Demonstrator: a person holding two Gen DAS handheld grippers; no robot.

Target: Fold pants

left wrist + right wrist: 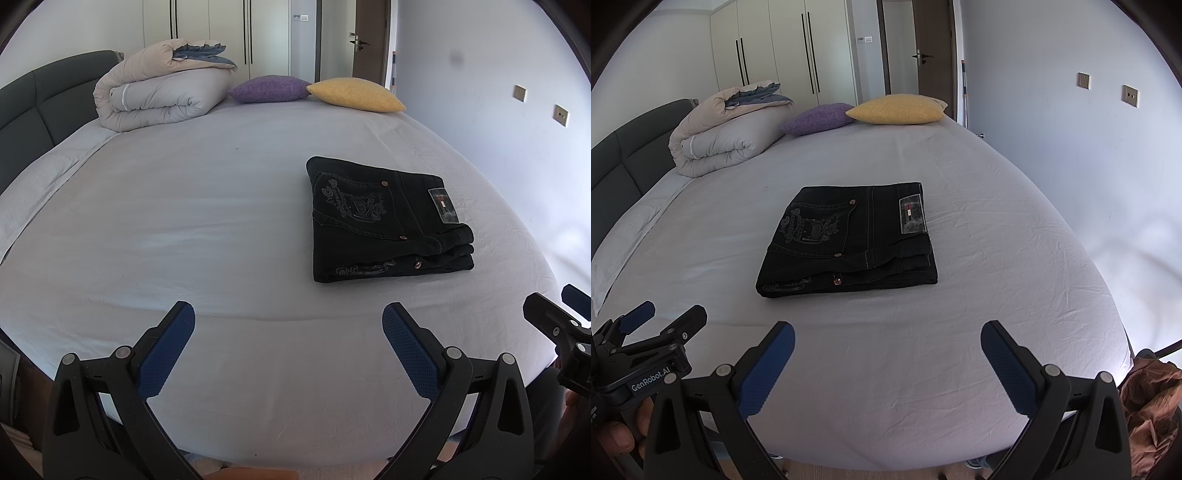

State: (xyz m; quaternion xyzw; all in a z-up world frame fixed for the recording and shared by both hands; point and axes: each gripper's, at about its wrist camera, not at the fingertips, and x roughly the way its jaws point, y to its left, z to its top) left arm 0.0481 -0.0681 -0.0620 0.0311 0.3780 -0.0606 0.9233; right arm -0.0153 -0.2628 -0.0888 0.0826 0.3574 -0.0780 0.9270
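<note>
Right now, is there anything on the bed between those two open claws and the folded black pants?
Nothing but bare sheet. In the right wrist view, the right gripper faces the folded pants across empty bedding; the left wrist view shows the same for the left gripper.

Black gripper [886, 354] frames, blue textured fingers [768, 373], silver screws, "GenRobot.AI" marking.

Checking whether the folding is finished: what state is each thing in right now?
Pants: folded into a compact stack, lying flat on the bed, held by nothing.
Left tongs: open, empty, above the sheet.
Right tongs: open, empty, short of the pants.
Duvet: rolled up by the headboard.
Purple pillow and yellow pillow: lying at the far edge.
Door: ajar.
</note>
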